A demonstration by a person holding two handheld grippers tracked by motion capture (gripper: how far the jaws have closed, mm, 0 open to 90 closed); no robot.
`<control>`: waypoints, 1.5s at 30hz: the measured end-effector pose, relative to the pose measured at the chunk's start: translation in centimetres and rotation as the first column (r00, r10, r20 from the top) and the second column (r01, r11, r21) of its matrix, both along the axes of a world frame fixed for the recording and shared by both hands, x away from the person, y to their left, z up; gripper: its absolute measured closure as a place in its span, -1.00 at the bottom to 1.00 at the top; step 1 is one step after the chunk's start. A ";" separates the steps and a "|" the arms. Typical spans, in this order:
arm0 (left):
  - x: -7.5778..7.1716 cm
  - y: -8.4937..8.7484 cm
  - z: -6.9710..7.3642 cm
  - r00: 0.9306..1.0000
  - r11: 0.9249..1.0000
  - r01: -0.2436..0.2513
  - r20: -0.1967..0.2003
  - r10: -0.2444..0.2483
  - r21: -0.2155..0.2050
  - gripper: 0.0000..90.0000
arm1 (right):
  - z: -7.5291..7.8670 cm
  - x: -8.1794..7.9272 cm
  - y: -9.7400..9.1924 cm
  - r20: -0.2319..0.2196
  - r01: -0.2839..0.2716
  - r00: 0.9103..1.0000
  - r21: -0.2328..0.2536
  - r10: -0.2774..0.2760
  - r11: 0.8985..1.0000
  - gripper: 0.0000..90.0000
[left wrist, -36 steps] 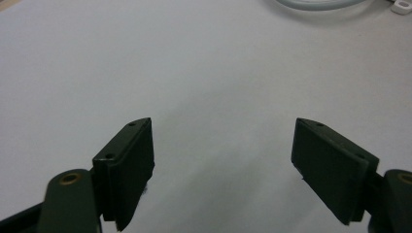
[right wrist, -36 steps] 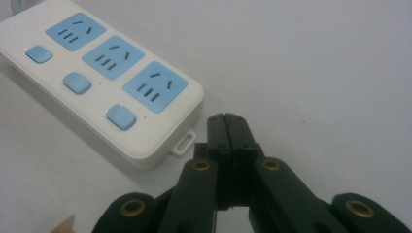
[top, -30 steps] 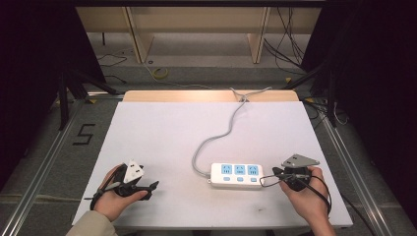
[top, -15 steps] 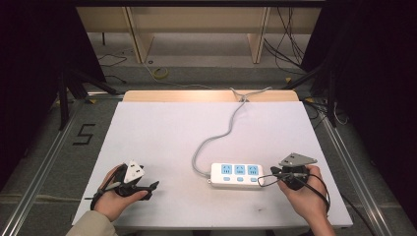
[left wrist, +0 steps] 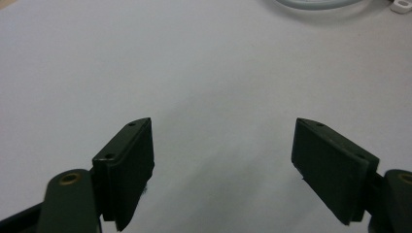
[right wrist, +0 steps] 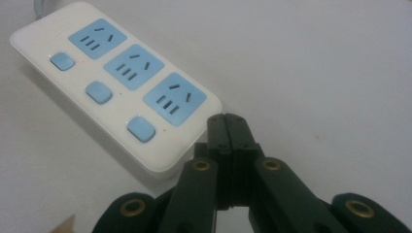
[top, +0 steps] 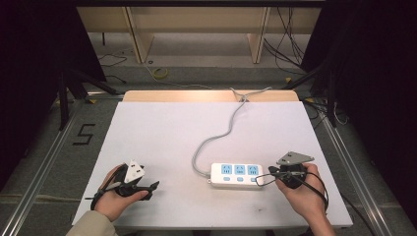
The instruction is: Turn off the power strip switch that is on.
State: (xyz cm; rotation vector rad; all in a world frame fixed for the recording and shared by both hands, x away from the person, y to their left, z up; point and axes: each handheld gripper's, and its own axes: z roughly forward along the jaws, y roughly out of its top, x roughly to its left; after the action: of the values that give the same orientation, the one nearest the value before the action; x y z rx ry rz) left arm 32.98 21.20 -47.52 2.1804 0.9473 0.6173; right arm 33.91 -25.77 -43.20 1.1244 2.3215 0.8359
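Two tongs rest low on the white tabletop [top: 206, 132], one at each near corner. The left tongs [top: 153, 185] lie on their side in the person's left hand [top: 114, 196], jaws wide apart with nothing between them; the left gripper view cuts off both jaw bases. Between the hands lies the white power strip [top: 237, 174], its grey cord [top: 221, 132] curling to the far edge. The right tongs [right wrist: 227, 121] are pressed together, tips at the strip's near end; whether they touch it is hard to tell.
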 end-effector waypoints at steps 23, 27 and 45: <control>0.0 0.0 0.0 1.000 1.000 -0.001 0.001 0.001 0.001 -0.49 | 0.5 0.6 1.4 -0.029 -0.051 0.998 -0.017 0.051 0.999 1.00; 0.0 0.0 0.0 1.000 1.000 0.000 0.000 0.000 0.001 -0.49 | 0.6 0.7 1.6 -0.030 -0.063 0.998 -0.020 0.062 0.998 1.00; 0.0 -0.1 0.0 1.000 1.000 0.003 -0.001 -0.003 0.001 -0.49 | 0.9 1.0 2.8 -0.049 -0.100 0.994 -0.030 0.099 0.995 1.00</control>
State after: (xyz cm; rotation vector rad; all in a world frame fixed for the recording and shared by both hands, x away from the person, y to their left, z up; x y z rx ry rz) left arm 32.98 21.14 -47.51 2.1833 0.9443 0.6152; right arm 34.91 -22.93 -42.30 1.0333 2.4389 0.8121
